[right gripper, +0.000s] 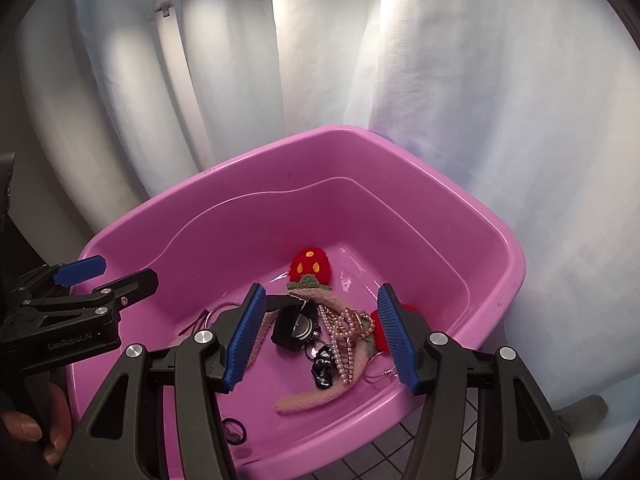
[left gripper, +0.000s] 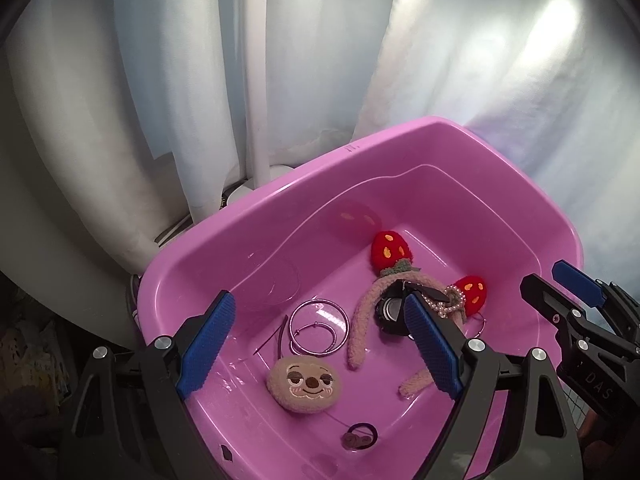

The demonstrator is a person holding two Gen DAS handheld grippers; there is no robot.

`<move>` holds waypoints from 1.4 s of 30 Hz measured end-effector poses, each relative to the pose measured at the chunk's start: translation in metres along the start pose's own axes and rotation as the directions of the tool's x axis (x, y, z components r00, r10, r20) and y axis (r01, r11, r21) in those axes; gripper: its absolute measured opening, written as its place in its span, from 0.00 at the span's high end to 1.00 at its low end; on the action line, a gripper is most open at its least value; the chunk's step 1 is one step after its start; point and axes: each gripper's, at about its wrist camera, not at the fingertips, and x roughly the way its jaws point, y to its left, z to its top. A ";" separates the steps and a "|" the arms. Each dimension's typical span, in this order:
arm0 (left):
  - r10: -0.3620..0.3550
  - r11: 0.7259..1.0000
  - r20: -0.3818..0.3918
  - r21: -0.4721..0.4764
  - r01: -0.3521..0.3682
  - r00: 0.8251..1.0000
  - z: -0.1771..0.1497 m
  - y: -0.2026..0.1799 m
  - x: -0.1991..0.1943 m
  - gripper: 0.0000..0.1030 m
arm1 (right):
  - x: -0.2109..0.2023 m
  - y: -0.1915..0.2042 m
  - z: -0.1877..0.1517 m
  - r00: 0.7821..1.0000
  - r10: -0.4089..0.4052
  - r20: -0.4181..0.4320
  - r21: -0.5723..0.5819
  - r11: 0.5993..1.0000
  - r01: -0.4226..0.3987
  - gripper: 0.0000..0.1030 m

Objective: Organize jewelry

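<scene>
A pink tub [left gripper: 360,148] [right gripper: 280,148] holds the jewelry. In it lie a sloth-face plush badge [left gripper: 304,384], purple hoops [left gripper: 318,326], a fuzzy pink headband [left gripper: 362,320] [right gripper: 316,400] with red strawberry ears [left gripper: 390,248] [right gripper: 310,266], a black watch [left gripper: 390,312] [right gripper: 300,324], a pearl piece [left gripper: 448,304] [right gripper: 344,344] and a black hair tie [left gripper: 362,436] [right gripper: 234,428]. My left gripper [left gripper: 320,344] [right gripper: 124,272] hangs open above the hoops and badge, holding nothing. My right gripper [right gripper: 322,336] [left gripper: 556,280] stands open over the watch and pearls, its pads touching neither.
White curtains [left gripper: 480,80] hang behind the tub, with a white pole [left gripper: 256,80] at the back left. A glossy black clip [right gripper: 322,364] lies beside the pearls. A dark grid surface [right gripper: 380,456] shows below the tub's near rim. A hand [right gripper: 24,432] holds the left gripper's handle.
</scene>
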 end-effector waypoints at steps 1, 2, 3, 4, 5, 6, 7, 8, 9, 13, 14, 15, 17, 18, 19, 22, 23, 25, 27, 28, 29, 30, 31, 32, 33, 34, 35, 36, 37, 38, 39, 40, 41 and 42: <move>-0.002 1.000 0.000 0.000 0.002 1.000 0.000 0.000 0.000 0.18 | -0.001 -0.001 -0.001 1.000 0.001 0.000 0.002 1.000 -0.001 0.46; -0.003 1.000 0.000 -0.001 0.003 1.000 0.000 0.000 -0.001 0.18 | -0.001 -0.001 -0.001 1.000 0.002 0.000 0.005 1.000 -0.002 0.46; -0.003 1.000 0.001 0.000 0.003 1.000 -0.001 0.001 -0.002 0.18 | -0.001 -0.002 -0.002 1.000 0.002 0.000 0.007 1.000 -0.002 0.46; -0.002 1.000 0.001 0.001 0.002 1.000 -0.001 0.001 -0.002 0.18 | -0.002 -0.002 -0.003 1.000 0.003 0.000 0.007 1.000 -0.003 0.46; -0.003 1.000 0.002 0.001 0.003 1.000 -0.001 0.001 -0.002 0.17 | -0.002 -0.002 -0.003 1.000 0.003 0.001 0.008 1.000 -0.003 0.46; -0.003 1.000 0.002 0.002 0.003 1.000 -0.001 0.001 -0.003 0.17 | -0.003 -0.003 -0.003 1.000 0.001 0.002 0.008 1.000 -0.001 0.46; -0.004 1.000 0.002 0.002 0.004 1.000 -0.002 0.001 -0.003 0.17 | -0.003 -0.003 -0.004 1.000 0.001 0.003 0.007 1.000 -0.001 0.46; -0.004 1.000 0.001 0.001 0.004 1.000 -0.002 0.001 -0.003 0.17 | -0.003 -0.003 -0.004 1.000 0.002 0.003 0.007 1.000 -0.002 0.46; -0.003 1.000 0.002 0.001 0.003 1.000 -0.002 0.001 -0.003 0.17 | -0.004 -0.003 -0.004 1.000 0.002 0.005 0.007 1.000 -0.002 0.46; -0.004 1.000 0.001 0.001 0.004 1.000 -0.003 0.000 -0.004 0.17 | -0.005 -0.001 -0.004 1.000 0.000 0.006 0.001 1.000 0.000 0.46; -0.003 1.000 0.002 0.003 0.003 1.000 -0.003 0.000 -0.004 0.17 | -0.005 -0.002 -0.004 1.000 0.000 0.006 0.003 1.000 0.000 0.46; 0.000 1.000 0.003 0.003 0.000 1.000 -0.004 0.000 -0.005 0.17 | -0.005 -0.002 -0.004 1.000 0.001 0.006 0.003 1.000 -0.001 0.46; 0.000 1.000 0.004 0.009 0.000 1.000 -0.004 -0.001 -0.006 0.17 | -0.006 -0.001 -0.004 1.000 0.000 0.007 0.001 1.000 0.000 0.46; 0.001 1.000 0.004 0.011 -0.001 1.000 -0.005 -0.001 -0.007 0.17 | -0.005 -0.002 -0.004 1.000 0.001 0.007 0.002 1.000 -0.001 0.46; 0.000 1.000 0.005 0.014 -0.001 1.000 -0.005 -0.001 -0.007 0.16 | -0.005 -0.002 -0.004 1.000 0.003 0.005 0.002 1.000 -0.003 0.46; 0.002 1.000 0.006 0.024 -0.002 1.000 -0.006 -0.003 -0.008 0.15 | -0.006 -0.001 -0.004 1.000 0.001 0.006 -0.002 1.000 -0.001 0.46; -0.001 1.000 0.006 0.028 0.001 1.000 -0.006 -0.003 -0.008 0.15 | -0.007 -0.001 -0.005 1.000 0.001 0.006 -0.003 1.000 -0.001 0.46; 0.001 1.000 0.008 0.031 -0.002 1.000 -0.006 -0.004 -0.009 0.15 | -0.006 -0.001 -0.005 1.000 0.002 0.006 -0.003 1.000 -0.002 0.46; -0.001 1.000 0.008 0.029 0.001 1.000 -0.007 -0.003 -0.009 0.14 | -0.006 -0.001 -0.005 1.000 0.002 0.004 -0.003 1.000 -0.002 0.46; -0.006 1.000 0.008 0.028 0.006 1.000 -0.007 -0.003 -0.009 0.14 | -0.006 -0.001 -0.005 1.000 0.002 0.003 -0.003 1.000 -0.002 0.46; -0.014 1.000 0.009 0.027 0.014 1.000 -0.007 -0.002 -0.009 0.14 | -0.007 -0.001 -0.005 1.000 0.002 0.003 -0.002 1.000 -0.002 0.46; -0.021 0.999 0.009 0.029 0.020 1.000 -0.008 -0.002 -0.009 0.14 | -0.007 -0.001 -0.006 1.000 0.002 0.003 -0.002 1.000 -0.002 0.46; -0.022 0.999 0.011 0.033 0.021 1.000 -0.008 -0.002 -0.010 0.14 | -0.007 -0.001 -0.006 1.000 0.002 0.003 -0.003 1.000 -0.002 0.46; -0.020 0.999 0.014 0.038 0.020 1.000 -0.008 -0.003 -0.010 0.14 | -0.007 -0.001 -0.006 1.000 0.002 0.004 -0.005 1.000 -0.002 0.46; -0.017 0.999 0.015 0.041 0.017 1.000 -0.008 -0.003 -0.010 0.14 | -0.007 0.000 -0.006 1.000 0.002 0.004 -0.007 1.000 -0.001 0.46; -0.013 0.999 0.012 0.040 0.012 1.000 -0.008 -0.003 -0.010 0.14 | -0.007 0.000 -0.006 1.000 0.001 0.004 -0.007 1.000 -0.001 0.46; -0.012 0.999 0.009 0.038 0.011 1.000 -0.008 -0.003 -0.010 0.14 | -0.007 0.000 -0.006 1.000 0.001 0.005 -0.007 1.000 -0.001 0.46; -0.009 0.999 0.004 0.038 0.009 1.000 -0.008 -0.004 -0.010 0.13 | -0.007 0.000 -0.006 1.000 0.002 0.005 -0.007 1.000 -0.002 0.46; -0.005 0.999 -0.001 0.036 0.005 1.000 -0.008 -0.004 -0.009 0.12 | -0.007 -0.001 -0.006 1.000 0.002 0.005 -0.007 1.000 -0.002 0.46; -0.008 0.999 -0.006 0.034 0.008 1.000 -0.008 -0.004 -0.009 0.12 | -0.007 0.000 -0.006 1.000 0.001 0.006 -0.007 1.000 -0.001 0.46; -0.009 1.000 -0.010 0.030 0.010 1.000 -0.008 -0.003 -0.009 0.12 | -0.007 0.000 -0.006 1.000 0.000 0.006 -0.007 1.000 0.000 0.46; -0.008 1.000 -0.013 0.023 0.009 1.000 -0.009 -0.003 -0.009 0.12 | -0.008 0.000 -0.006 1.000 -0.001 0.006 -0.007 1.000 0.001 0.46; -0.010 1.000 -0.014 0.016 0.011 1.000 -0.009 -0.002 -0.009 0.12 | -0.008 0.000 -0.006 1.000 -0.002 0.005 -0.006 1.000 0.002 0.46; -0.013 1.000 -0.015 0.011 0.013 1.000 -0.009 -0.001 -0.009 0.12 | -0.008 -0.001 -0.006 1.000 -0.001 0.004 -0.005 1.000 0.001 0.46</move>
